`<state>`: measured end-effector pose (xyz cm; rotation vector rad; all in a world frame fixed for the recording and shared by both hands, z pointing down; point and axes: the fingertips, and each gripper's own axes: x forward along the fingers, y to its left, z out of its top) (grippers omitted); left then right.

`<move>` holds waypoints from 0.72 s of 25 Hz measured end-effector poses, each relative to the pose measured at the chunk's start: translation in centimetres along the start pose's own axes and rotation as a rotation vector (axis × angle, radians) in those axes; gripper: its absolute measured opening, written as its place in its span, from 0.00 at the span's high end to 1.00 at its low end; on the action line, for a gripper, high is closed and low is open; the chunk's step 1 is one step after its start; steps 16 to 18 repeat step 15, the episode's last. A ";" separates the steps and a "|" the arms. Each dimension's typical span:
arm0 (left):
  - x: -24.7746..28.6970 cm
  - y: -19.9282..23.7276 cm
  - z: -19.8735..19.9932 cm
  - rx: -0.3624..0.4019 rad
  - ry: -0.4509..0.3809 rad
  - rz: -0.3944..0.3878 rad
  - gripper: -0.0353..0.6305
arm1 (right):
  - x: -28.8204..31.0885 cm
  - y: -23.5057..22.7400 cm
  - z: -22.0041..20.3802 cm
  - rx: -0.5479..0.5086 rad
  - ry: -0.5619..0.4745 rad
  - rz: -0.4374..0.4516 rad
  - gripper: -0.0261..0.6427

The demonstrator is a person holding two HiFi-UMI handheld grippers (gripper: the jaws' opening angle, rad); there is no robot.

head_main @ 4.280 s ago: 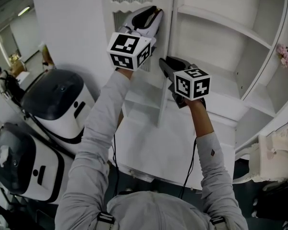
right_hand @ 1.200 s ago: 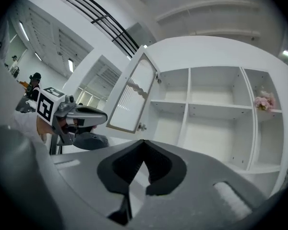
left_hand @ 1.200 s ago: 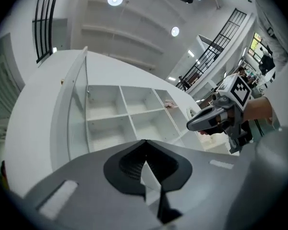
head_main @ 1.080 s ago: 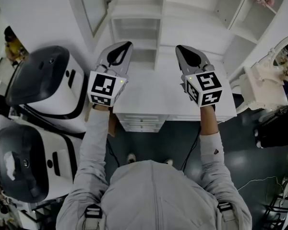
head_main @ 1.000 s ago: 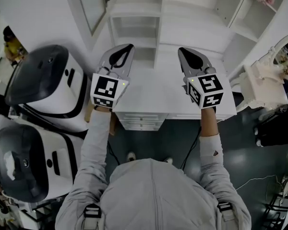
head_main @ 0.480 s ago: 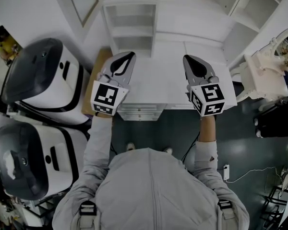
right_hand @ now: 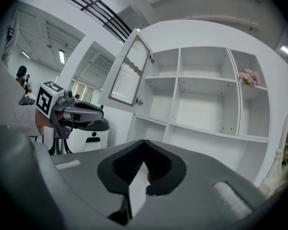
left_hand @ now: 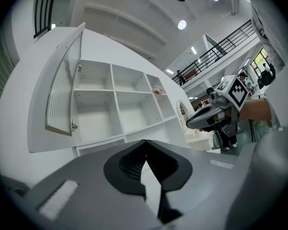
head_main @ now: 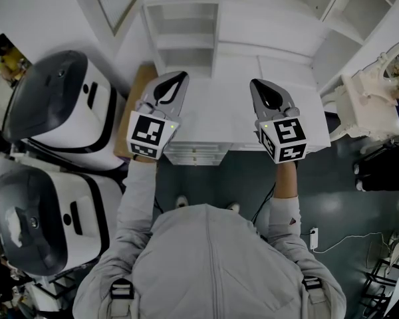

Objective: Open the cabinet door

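Observation:
The white cabinet [head_main: 186, 28] stands ahead, its ribbed-glass door [head_main: 113, 2] swung open to the left; the same door [left_hand: 62, 97] [right_hand: 129, 71] hangs ajar in both gripper views, baring empty shelves. My left gripper [head_main: 175, 77] is shut and empty, held level over the white counter [head_main: 216, 118], well back from the door. My right gripper [head_main: 261, 84] is likewise shut with nothing in it, beside the left one. Each gripper shows in the other's view: the right gripper [left_hand: 194, 123] and the left gripper [right_hand: 98, 113].
Two white-and-black rounded machines [head_main: 60, 105] [head_main: 40, 218] stand at the left. A brown board [head_main: 136, 102] leans between them and the counter. Small drawers [head_main: 193, 155] sit under the counter's front edge. A white ornate piece [head_main: 372, 98] and pink flowers [right_hand: 248, 76] are at the right.
Both grippers have come away from the open door and sunk lower over the counter. The view has tilted down, so the cabinet sits higher in the frame.

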<state>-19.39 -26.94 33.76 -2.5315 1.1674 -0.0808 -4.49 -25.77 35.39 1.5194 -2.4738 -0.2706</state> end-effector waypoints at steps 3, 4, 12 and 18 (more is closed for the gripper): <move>-0.1 -0.1 -0.1 -0.006 0.001 0.001 0.92 | 0.0 0.1 -0.1 0.009 -0.001 0.003 0.96; -0.2 -0.1 -0.2 -0.007 -0.001 0.002 0.92 | 0.0 0.2 -0.1 0.008 0.000 0.004 0.96; -0.5 -0.6 0.0 -0.011 -0.003 0.000 0.92 | -0.4 0.6 0.0 0.005 -0.002 0.008 0.96; -0.4 -1.0 0.3 -0.018 -0.006 -0.009 0.92 | -0.6 0.6 0.1 0.004 -0.005 0.008 0.96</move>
